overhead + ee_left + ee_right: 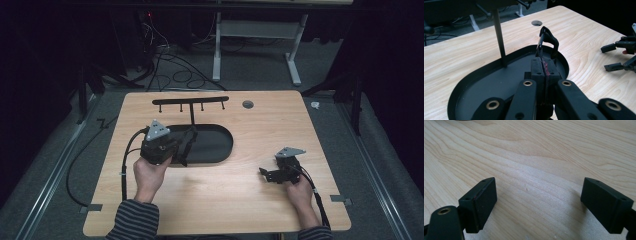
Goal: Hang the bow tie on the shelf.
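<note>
The left tool (pixel 543 68) pinches a black strap (pixel 548 41) above the black tray (pixel 461 93), beside its post (pixel 499 37); the right tool (pixel 537 202), spread wide, rests on open tabletop (pixel 536 152) near the front edge.

A: Where is free room on the worktop (pixel 215 195)?

B: The near strip and the middle, between the left claw (pixel 186 146) and the right claw (pixel 267 173), are bare wood. The wood in front of the right claw is bare too.

A: What stands in the way?

B: The black tray (pixel 220 150) lies left of centre. A thin post (pixel 191 114) rises from its far edge and carries a bar with pegs (pixel 190 101) across. The left claw, with a black clip (pixel 548 41) pinched in it, hangs over the tray, near the post.
</note>
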`<state>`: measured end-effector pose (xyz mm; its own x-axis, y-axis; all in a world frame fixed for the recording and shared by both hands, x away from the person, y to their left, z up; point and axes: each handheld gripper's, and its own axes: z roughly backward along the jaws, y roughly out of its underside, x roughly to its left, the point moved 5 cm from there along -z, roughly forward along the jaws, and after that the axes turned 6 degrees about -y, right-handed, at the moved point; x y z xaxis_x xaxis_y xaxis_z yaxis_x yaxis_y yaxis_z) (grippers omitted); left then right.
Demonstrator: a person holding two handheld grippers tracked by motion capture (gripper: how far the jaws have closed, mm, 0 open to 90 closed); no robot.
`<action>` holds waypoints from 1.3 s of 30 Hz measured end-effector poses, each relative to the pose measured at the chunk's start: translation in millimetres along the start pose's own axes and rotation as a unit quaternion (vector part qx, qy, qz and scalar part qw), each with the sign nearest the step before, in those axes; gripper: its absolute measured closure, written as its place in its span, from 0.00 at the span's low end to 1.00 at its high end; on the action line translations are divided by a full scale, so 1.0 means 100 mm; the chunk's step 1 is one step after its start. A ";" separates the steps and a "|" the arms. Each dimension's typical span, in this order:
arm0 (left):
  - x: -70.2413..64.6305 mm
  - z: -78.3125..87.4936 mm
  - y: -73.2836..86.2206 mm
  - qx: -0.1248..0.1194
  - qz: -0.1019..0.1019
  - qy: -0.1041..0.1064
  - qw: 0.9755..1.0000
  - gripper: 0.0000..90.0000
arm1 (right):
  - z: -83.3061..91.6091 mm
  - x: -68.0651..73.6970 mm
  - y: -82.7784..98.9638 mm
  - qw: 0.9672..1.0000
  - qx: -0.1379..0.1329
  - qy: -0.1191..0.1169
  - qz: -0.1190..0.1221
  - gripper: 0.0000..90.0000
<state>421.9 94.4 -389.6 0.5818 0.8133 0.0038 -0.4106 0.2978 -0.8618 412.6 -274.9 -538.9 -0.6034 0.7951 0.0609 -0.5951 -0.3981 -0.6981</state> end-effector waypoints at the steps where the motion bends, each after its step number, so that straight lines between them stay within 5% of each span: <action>1: 0.00 -0.01 -0.02 -0.002 -0.001 0.000 1.000 0.99 | 0.00 0.00 0.00 1.000 0.000 0.000 0.000 0.16; 31: 0.24 -0.17 -0.38 -0.024 -0.003 -0.037 0.999 0.99 | 0.00 0.00 0.00 1.000 -0.001 0.001 0.000 0.16; 39: 0.40 -0.31 -0.38 -0.023 0.021 -0.066 0.997 0.99 | 0.00 0.00 0.00 1.000 -0.001 0.001 0.000 0.16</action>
<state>482.6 100.5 -372.3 0.4668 0.8838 0.0312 -0.3987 0.2419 -0.8846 412.7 -274.8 -539.0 -0.6028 0.7957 0.0596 -0.5933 -0.3971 -0.7003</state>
